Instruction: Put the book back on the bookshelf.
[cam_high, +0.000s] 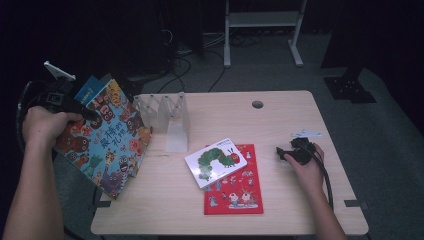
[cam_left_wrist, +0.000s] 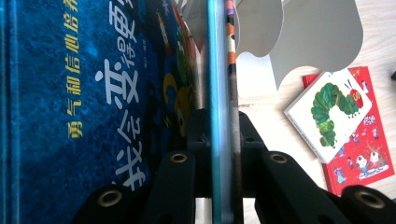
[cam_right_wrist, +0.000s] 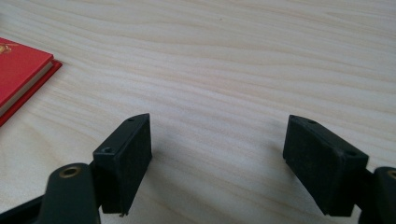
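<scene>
My left gripper (cam_high: 82, 111) is held up at the table's left edge, shut on two picture books at once. One is a large book with cartoon monsters on its cover (cam_high: 107, 142); the other is a blue book (cam_high: 89, 89) behind it. In the left gripper view the jaws (cam_left_wrist: 220, 135) clamp both edges, with the blue book's cover (cam_left_wrist: 70, 93) to the left. A white caterpillar book (cam_high: 216, 162) lies on a red book (cam_high: 237, 192) mid-table. My right gripper (cam_high: 280, 152) rests on the table to their right, open (cam_right_wrist: 217, 149) with nothing between its fingers.
A clear plastic book rack (cam_high: 167, 117) stands on the wooden table (cam_high: 280, 120) just right of the held books. A cable hole (cam_high: 257, 104) sits at the back. The red book's corner (cam_right_wrist: 18, 74) lies left of the right jaws. Dark floor and a stand lie beyond.
</scene>
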